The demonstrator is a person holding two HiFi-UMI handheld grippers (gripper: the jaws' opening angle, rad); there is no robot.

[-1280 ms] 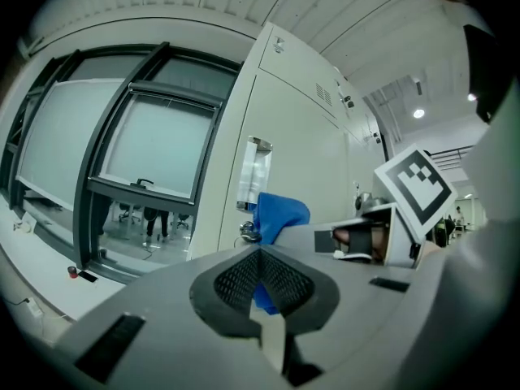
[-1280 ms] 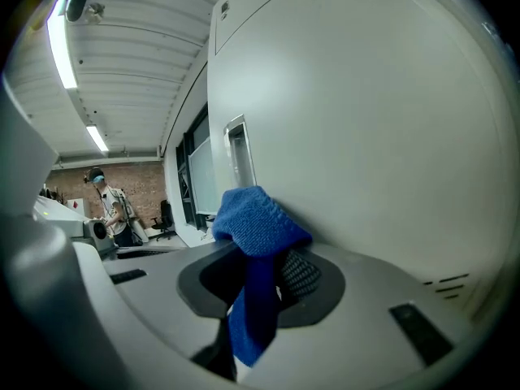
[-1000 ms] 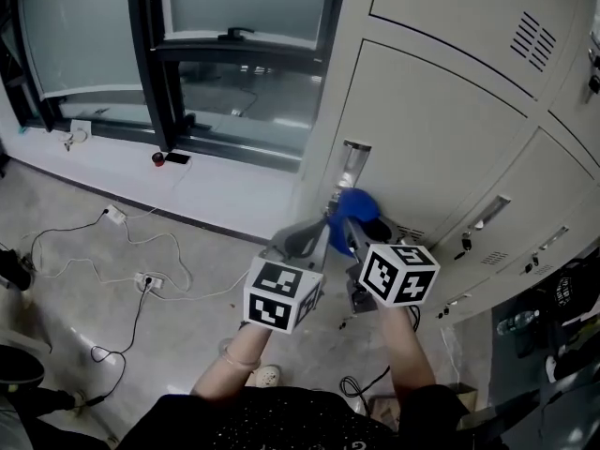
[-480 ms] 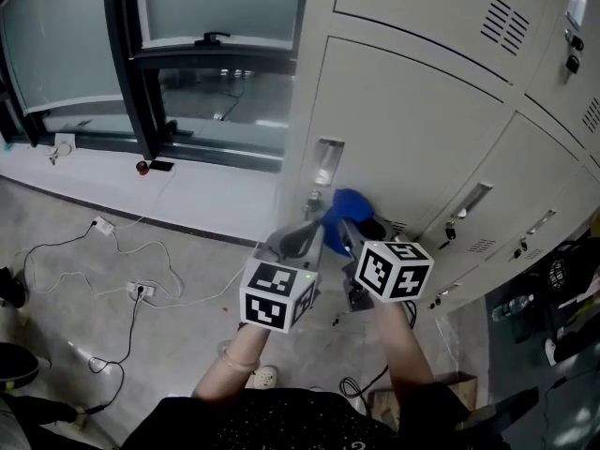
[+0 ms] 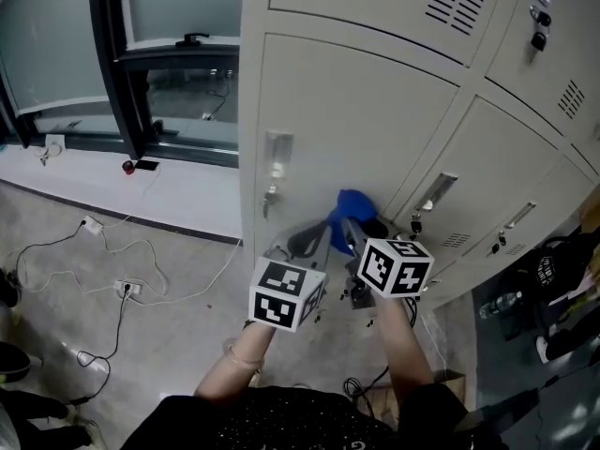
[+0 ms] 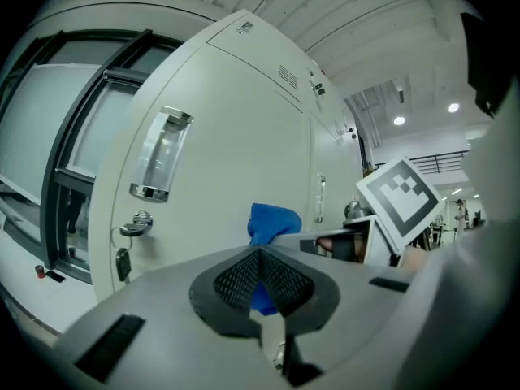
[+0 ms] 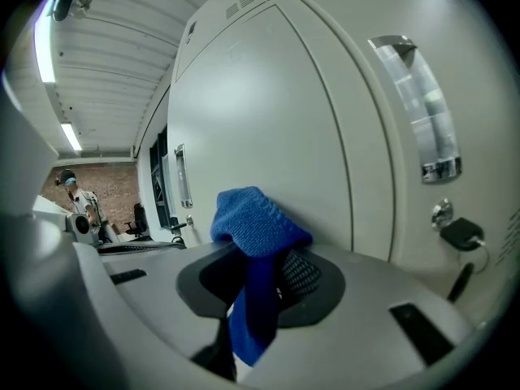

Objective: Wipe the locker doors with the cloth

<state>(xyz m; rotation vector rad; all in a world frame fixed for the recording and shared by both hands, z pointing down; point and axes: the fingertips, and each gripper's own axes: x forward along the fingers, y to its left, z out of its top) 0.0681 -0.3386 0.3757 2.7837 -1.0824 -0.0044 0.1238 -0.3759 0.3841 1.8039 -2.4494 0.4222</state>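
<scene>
My right claw is clamped on the cloth, held at the locker door. My left claw is closed and empty, just left of it. The handle and key are further left on the door.

The cloth in my right claw is bright blue, finely ribbed. At twelve o'clock, the locker door is plain cream-grey. My marker cube carries black-and-white squares.
</scene>
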